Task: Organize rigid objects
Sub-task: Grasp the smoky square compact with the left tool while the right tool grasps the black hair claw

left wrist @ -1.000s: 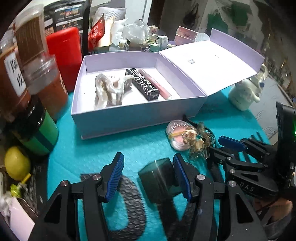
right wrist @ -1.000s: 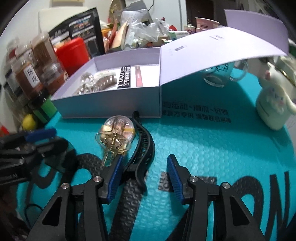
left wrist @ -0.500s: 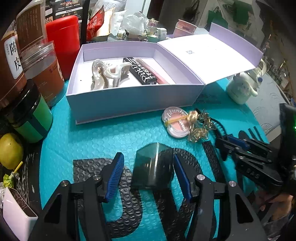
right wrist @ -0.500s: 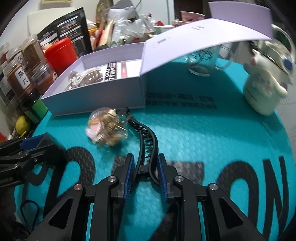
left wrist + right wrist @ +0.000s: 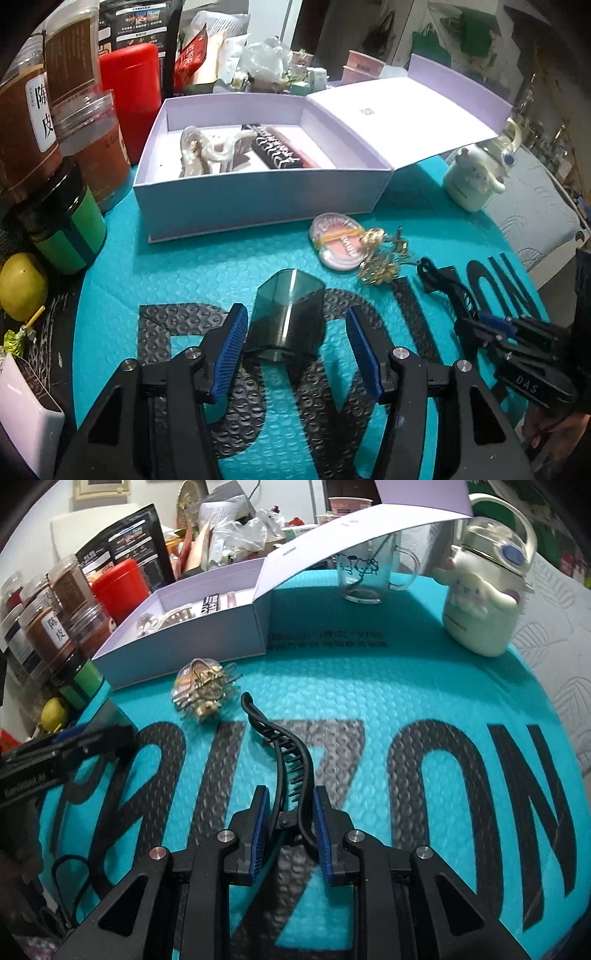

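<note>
An open lilac box (image 5: 258, 206) holds a pearly hair claw (image 5: 207, 151) and a black tube (image 5: 277, 151); it also shows in the right wrist view (image 5: 192, 646). My right gripper (image 5: 290, 821) is shut on a black hair clip (image 5: 284, 753), held just above the teal mat. My left gripper (image 5: 295, 328) is open around a dark translucent cap (image 5: 286, 317), not touching it. A round pink compact (image 5: 338, 240) and a gold hair clip (image 5: 380, 254) lie in front of the box.
Spice jars (image 5: 33, 122), a green jar (image 5: 66, 229), a red canister (image 5: 131, 96) and a lemon (image 5: 20, 286) crowd the left edge. A white character mug (image 5: 484, 602) and glass cup (image 5: 369, 576) stand at the right. The box lid (image 5: 402, 118) overhangs rightward.
My right gripper closed on the black hair clip and drew it back and up from the compact. My left gripper pulled back a little, still open around the cap.
</note>
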